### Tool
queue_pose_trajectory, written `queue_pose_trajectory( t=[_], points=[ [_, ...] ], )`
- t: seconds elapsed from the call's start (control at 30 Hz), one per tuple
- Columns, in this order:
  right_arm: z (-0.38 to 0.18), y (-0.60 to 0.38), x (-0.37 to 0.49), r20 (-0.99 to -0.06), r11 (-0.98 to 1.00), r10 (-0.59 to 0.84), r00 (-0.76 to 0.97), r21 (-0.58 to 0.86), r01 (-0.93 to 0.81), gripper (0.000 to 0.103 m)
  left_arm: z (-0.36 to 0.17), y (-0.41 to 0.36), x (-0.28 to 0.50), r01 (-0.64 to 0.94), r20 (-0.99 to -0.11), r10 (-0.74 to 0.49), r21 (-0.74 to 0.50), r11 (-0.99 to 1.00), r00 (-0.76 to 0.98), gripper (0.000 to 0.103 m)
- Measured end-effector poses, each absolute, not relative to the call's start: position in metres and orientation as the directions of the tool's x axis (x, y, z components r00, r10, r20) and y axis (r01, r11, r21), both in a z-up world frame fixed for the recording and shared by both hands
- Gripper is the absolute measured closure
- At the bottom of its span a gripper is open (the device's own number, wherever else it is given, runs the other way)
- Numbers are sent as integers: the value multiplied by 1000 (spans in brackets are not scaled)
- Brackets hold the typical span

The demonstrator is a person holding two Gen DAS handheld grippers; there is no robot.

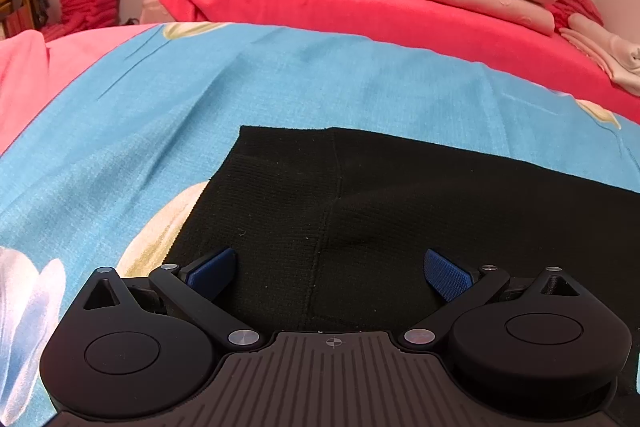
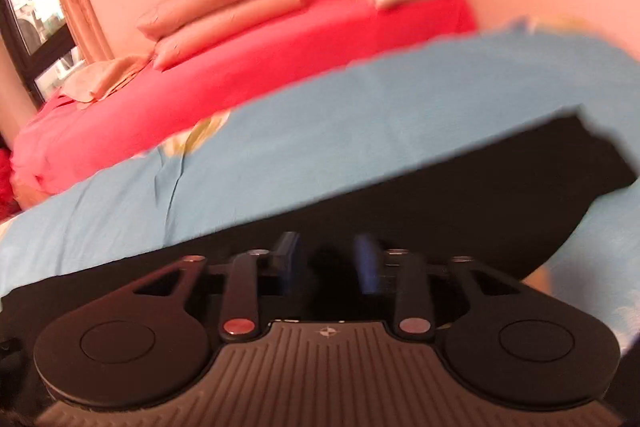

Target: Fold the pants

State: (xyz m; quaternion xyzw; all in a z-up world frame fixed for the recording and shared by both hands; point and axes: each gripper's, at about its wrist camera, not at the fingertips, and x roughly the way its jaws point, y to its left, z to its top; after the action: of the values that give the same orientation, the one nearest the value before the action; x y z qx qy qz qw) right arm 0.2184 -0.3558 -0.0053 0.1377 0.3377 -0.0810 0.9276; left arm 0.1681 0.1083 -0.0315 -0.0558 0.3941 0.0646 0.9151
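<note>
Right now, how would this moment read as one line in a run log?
step: fold pants | black pants: flat on blue sheet | left gripper: open above pants | right gripper: half-closed, grip unclear, blurred

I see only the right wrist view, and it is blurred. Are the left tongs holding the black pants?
Observer: No. The left tongs stand wide open over the black pants, with nothing pinched.
Operator: Does the cloth lie flat there?
Observer: Mostly. A seam runs between the pads, with a soft dent beside it.
Operator: Is the far left corner of the pants folded over?
Observer: No, that corner lies flat on the blue sheet.
</note>
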Motion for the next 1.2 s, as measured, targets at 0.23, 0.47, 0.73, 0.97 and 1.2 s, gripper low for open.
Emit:
queue_pose_trajectory(
  t=[0.23,0.47,0.73,0.97,1.2],
  points=[
    [-20,-267,235,-710,984,169,684,84,-156,32,-30,107,166,-162,-727,81,-41,986,681,0],
    [-2,-232,241,-589,986,-131,798,-160,44,30,-27,112,163,-155,-723,54,-74,985,689,0],
    [-20,-130,245,-744,924,211,634,-61,-378,31,-18,130,149,-223,-705,132,-38,974,697,0],
    [1,-85,242,-626,939,148,766,-154,-307,36,-15,172,146,-443,-714,366,88,892,596,0],
    [-14,29,238,-687,740,438,579,-91,-667,45,8,210,124,-564,-667,423,6,826,614,0]
  ],
)
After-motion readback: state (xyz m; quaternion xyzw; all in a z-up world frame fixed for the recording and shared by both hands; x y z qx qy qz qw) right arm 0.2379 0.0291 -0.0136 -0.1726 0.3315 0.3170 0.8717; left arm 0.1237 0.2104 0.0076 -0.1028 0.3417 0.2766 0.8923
